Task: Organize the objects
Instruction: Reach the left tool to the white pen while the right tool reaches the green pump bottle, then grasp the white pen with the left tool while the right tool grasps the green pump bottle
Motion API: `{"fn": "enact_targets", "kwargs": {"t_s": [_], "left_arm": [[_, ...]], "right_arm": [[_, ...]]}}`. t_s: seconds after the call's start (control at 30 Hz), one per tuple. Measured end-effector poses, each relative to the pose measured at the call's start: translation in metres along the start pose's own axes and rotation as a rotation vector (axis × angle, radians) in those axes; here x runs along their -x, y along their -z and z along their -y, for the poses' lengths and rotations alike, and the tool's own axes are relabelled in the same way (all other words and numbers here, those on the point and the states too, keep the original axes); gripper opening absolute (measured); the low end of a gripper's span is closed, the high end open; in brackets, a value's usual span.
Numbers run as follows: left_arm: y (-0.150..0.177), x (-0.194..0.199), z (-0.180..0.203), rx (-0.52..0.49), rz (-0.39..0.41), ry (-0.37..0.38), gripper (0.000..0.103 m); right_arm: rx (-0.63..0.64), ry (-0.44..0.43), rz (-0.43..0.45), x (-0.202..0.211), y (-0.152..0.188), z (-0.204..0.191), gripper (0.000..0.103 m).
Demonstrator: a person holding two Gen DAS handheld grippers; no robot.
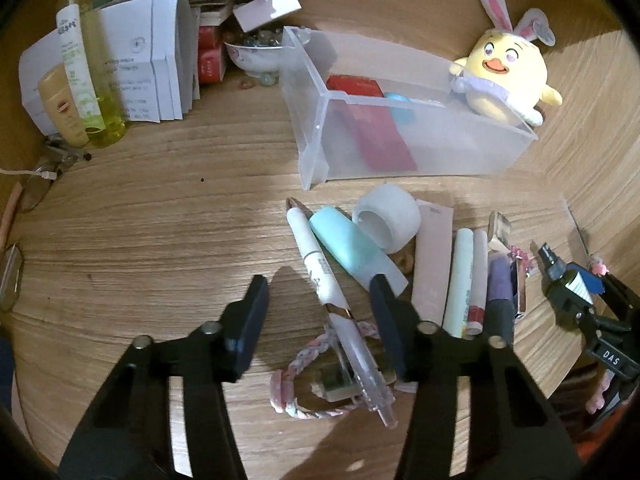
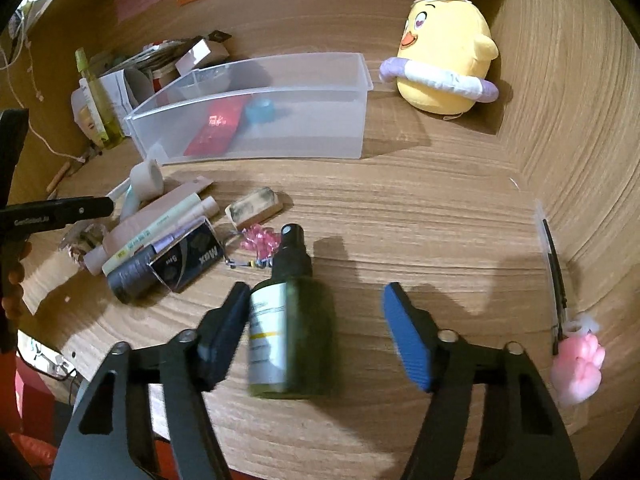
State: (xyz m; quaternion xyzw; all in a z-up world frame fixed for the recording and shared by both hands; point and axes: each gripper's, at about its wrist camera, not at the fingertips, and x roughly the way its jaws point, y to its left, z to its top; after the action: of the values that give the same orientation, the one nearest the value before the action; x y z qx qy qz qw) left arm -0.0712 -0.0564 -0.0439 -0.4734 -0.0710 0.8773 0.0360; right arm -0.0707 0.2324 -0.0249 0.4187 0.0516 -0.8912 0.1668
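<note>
A clear plastic bin (image 1: 400, 148) stands on the wooden desk and holds a red packet (image 1: 380, 140) and a blue tape roll (image 2: 259, 111). My left gripper (image 1: 320, 296) is open, its jaws either side of a white pen (image 1: 316, 268) in a pile of small items. My right gripper (image 2: 316, 304) is open around a dark green spray bottle (image 2: 290, 320) that lies between the jaws against the left finger. The bottle and right gripper also show in the left wrist view (image 1: 568, 284).
A yellow chick plush (image 2: 444, 64) sits by the bin. A white tape roll (image 1: 390, 220), mint tube (image 1: 352, 248), tubes, a pink braided band (image 1: 304, 384) and a staple box (image 2: 196, 256) lie in the pile. Bottles, papers and a bowl (image 1: 256, 54) crowd the back left. A pink charm (image 2: 578, 364) lies right.
</note>
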Motion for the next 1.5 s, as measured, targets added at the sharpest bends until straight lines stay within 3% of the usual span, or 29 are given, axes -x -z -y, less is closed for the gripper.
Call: {"fn": "enact_targets", "kwargs": {"t_s": [0.13,0.37,1.17,1.5], "left_arm": [[0.0,-0.005,0.001,-0.004,-0.014,0.012,0.033],[-0.001,-0.006,-0.003,0.016,-0.003,0.007,0.015],[-0.005,0.049,-0.02,0.07,0.18,-0.062,0.013],[-0.024,0.067,-0.013,0.056,0.251,-0.033,0.013]], "right_arm": [[0.011,-0.001,-0.005,-0.002,0.001,0.001,0.039],[0.021,0.011,0.015,-0.002,0.002,0.0,0.039],[-0.001,0.004,0.154,0.014,-0.042,0.001,0.039],[0.008,-0.014,0.232,0.023,-0.072,-0.005,0.039]]}}
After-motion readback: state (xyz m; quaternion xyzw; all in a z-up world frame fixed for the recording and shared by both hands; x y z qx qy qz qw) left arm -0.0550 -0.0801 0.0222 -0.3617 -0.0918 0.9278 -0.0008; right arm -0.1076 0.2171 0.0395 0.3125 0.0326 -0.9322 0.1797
